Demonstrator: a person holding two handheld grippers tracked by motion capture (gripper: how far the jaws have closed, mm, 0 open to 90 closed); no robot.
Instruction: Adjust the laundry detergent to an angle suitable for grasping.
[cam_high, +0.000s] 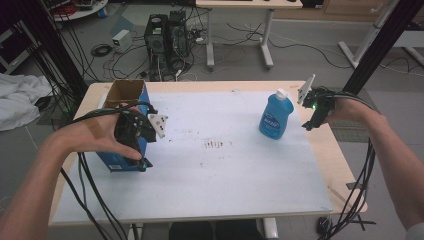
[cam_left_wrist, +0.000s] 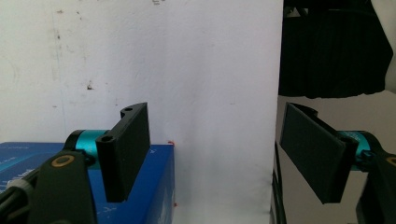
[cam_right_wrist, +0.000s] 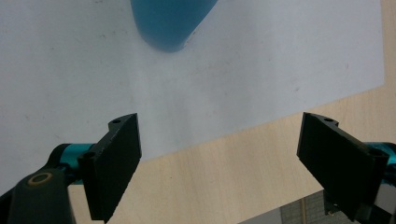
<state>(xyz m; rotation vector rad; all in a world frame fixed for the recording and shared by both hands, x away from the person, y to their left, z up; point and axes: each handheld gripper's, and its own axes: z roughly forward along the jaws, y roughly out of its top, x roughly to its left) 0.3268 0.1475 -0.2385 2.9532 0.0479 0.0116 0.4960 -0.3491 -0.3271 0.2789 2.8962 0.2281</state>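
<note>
An open-topped blue cardboard box (cam_high: 122, 95) stands at the left of the white sheet (cam_high: 225, 170). My left gripper (cam_high: 136, 150) hovers over the box's near end, open, with nothing between its jaws; in the left gripper view (cam_left_wrist: 212, 116) one jaw is above the box's blue corner (cam_left_wrist: 154, 186). A blue bottle (cam_high: 276, 117) with a white cap stands upright at the right. Just right of it, apart from it, my right gripper (cam_high: 311, 120) is open and empty. In the right gripper view (cam_right_wrist: 222, 121) the bottle's base (cam_right_wrist: 170, 23) lies ahead of the wide-spread jaws.
The wooden table (cam_high: 325, 165) shows bare strips around the sheet, widest at the right. On the floor behind are computer towers (cam_high: 167, 37), loose cables and another desk (cam_high: 240, 30). A black post (cam_high: 380, 45) rises at the right, and white cloth (cam_high: 20, 97) lies at the left.
</note>
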